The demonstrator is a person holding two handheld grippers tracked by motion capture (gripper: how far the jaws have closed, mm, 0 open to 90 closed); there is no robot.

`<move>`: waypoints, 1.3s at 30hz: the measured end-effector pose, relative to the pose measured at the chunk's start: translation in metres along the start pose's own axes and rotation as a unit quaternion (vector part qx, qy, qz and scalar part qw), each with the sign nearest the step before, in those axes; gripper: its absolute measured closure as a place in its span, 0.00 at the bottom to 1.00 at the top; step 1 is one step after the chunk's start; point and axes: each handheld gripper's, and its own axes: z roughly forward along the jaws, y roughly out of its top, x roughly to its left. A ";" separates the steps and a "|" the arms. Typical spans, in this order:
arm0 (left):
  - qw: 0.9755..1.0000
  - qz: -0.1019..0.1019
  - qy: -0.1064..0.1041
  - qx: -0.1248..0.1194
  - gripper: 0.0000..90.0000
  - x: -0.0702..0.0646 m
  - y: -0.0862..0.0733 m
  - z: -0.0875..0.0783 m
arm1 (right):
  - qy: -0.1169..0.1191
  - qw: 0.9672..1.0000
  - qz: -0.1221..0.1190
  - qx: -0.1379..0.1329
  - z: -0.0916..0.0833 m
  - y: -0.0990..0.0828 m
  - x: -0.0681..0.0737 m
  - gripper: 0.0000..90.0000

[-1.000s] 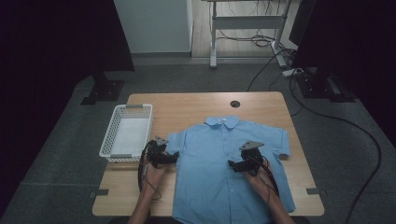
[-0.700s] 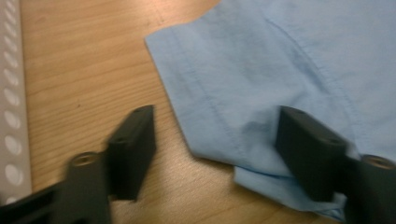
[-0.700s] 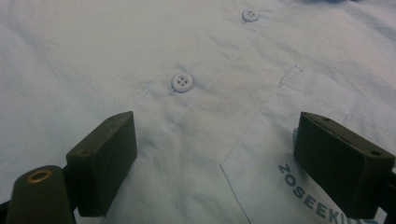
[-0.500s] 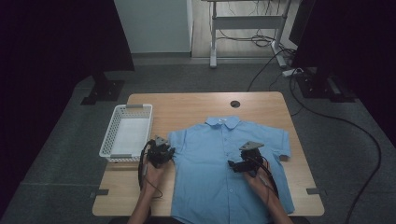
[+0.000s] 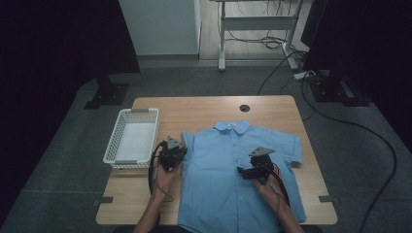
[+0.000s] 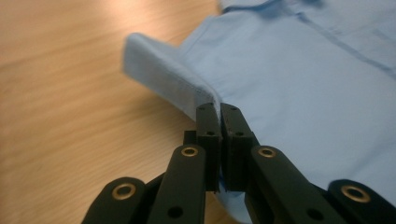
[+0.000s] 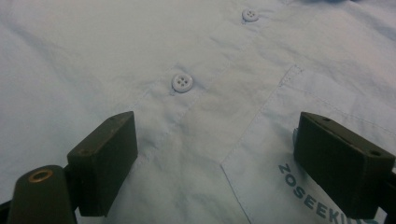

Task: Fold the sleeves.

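A light blue short-sleeved shirt (image 5: 218,165) lies flat and buttoned on the wooden table (image 5: 204,109), collar at the far side. My left gripper (image 5: 180,154) is at the shirt's left sleeve. Its jaws have just been closing, and they now pinch the sleeve's hem (image 6: 163,74), which stands a little off the wood; in the left gripper view the left gripper (image 6: 219,112) shows no gap between its pads. My right gripper (image 5: 241,171) rests over the chest, open. In the right gripper view the right gripper (image 7: 224,144) straddles the pocket edge (image 7: 261,116) below a white button (image 7: 182,82).
A white mesh basket (image 5: 112,145) stands on the table left of the shirt, close behind my left hand. A round cable hole (image 5: 244,108) sits near the table's far edge. Bare wood lies beyond the collar and along the left front.
The left gripper's jaws went from wide to closed on the sleeve hem, and that hand rose slightly with the fabric. The right gripper kept still.
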 end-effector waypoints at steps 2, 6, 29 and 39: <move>1.000 0.030 0.001 0.003 0.97 -0.014 0.006 0.003 | 0.000 1.000 0.000 0.000 0.000 0.000 0.000 0.15; 0.998 0.053 -0.023 0.025 0.96 -0.035 0.009 0.020 | -0.001 1.000 0.000 0.000 0.000 0.000 0.000 0.15; 0.999 -0.008 -0.030 0.017 0.31 0.003 0.006 0.025 | -0.001 1.000 0.001 0.000 0.000 0.000 0.000 0.15; 0.999 0.010 -0.032 0.037 0.25 -0.005 -0.019 0.043 | 0.001 1.000 0.000 0.002 0.001 0.000 0.001 0.13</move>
